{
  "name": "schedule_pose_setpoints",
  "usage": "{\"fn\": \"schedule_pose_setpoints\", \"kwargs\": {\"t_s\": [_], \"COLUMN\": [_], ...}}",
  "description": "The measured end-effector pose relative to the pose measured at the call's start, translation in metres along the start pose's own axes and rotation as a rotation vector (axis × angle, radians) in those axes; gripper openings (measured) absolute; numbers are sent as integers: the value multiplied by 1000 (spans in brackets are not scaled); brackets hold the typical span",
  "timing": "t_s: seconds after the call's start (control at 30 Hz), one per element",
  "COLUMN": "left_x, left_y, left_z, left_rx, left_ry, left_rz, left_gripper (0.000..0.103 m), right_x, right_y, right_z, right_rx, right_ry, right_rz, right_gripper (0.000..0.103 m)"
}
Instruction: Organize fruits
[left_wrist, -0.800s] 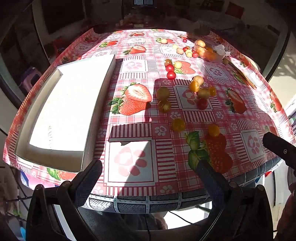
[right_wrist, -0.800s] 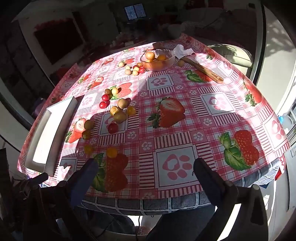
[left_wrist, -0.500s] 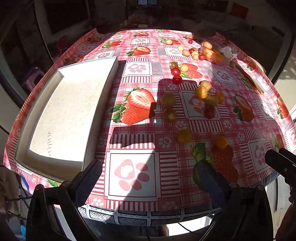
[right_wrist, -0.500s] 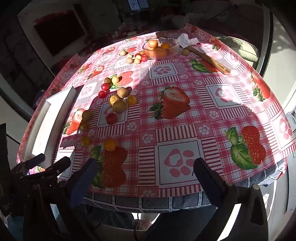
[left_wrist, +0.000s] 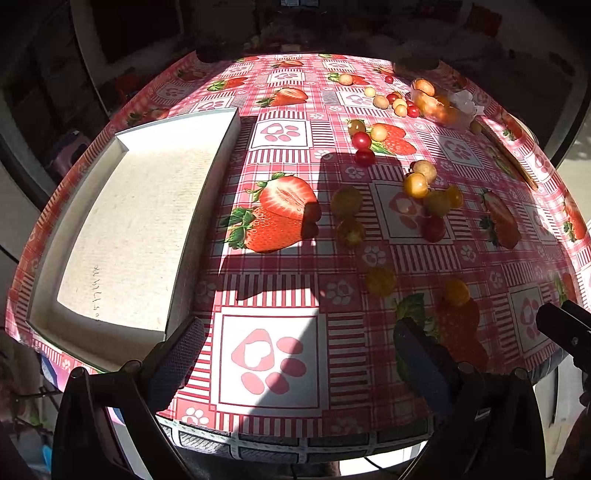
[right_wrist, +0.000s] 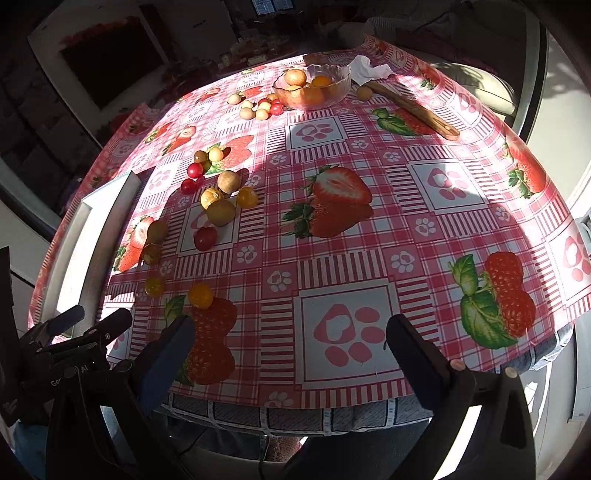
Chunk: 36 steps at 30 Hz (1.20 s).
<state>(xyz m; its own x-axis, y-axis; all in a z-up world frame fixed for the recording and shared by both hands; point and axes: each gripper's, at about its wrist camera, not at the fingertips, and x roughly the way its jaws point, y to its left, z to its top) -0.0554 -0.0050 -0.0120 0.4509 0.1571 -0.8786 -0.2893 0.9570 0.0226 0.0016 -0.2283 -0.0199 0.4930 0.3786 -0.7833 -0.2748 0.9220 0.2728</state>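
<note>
Several small round fruits, yellow, orange and red, lie scattered on the strawberry-print tablecloth. The nearest are a yellow fruit (left_wrist: 380, 281) and an orange one (left_wrist: 456, 292); the orange one also shows in the right wrist view (right_wrist: 200, 295). A cluster (right_wrist: 220, 199) lies farther back. A white empty tray (left_wrist: 140, 221) sits at the left. My left gripper (left_wrist: 295, 354) is open and empty above the table's near edge. My right gripper (right_wrist: 291, 350) is open and empty, to the right of the left one.
A glass bowl (right_wrist: 314, 90) holding orange fruits stands at the far side, with more small fruits (right_wrist: 258, 107) beside it. A wooden stick (right_wrist: 410, 109) and a crumpled white tissue (right_wrist: 369, 68) lie at the far right. The left gripper's body (right_wrist: 74, 332) shows in the right wrist view.
Both grippers have moved forward over the table's near edge, so the fruits and tray look closer. Both stay open and empty.
</note>
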Motion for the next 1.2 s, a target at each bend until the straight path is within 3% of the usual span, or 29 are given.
{"fn": "schedule_pose_setpoints", "kwargs": {"t_s": [0.97,1.2], "left_x": [0,7], "left_y": [-1,-2], "left_z": [-1,3], "left_rx": [11,8], "left_ry": [-14,-18], "left_rz": [23,23], "left_gripper": [103,103], "right_x": [2,6], "right_y": [4,4], "right_z": [-1,5], "right_rx": [-10,-56], "right_ry": [19,-4], "right_rz": [-4,-55], "right_gripper": [103,103]}}
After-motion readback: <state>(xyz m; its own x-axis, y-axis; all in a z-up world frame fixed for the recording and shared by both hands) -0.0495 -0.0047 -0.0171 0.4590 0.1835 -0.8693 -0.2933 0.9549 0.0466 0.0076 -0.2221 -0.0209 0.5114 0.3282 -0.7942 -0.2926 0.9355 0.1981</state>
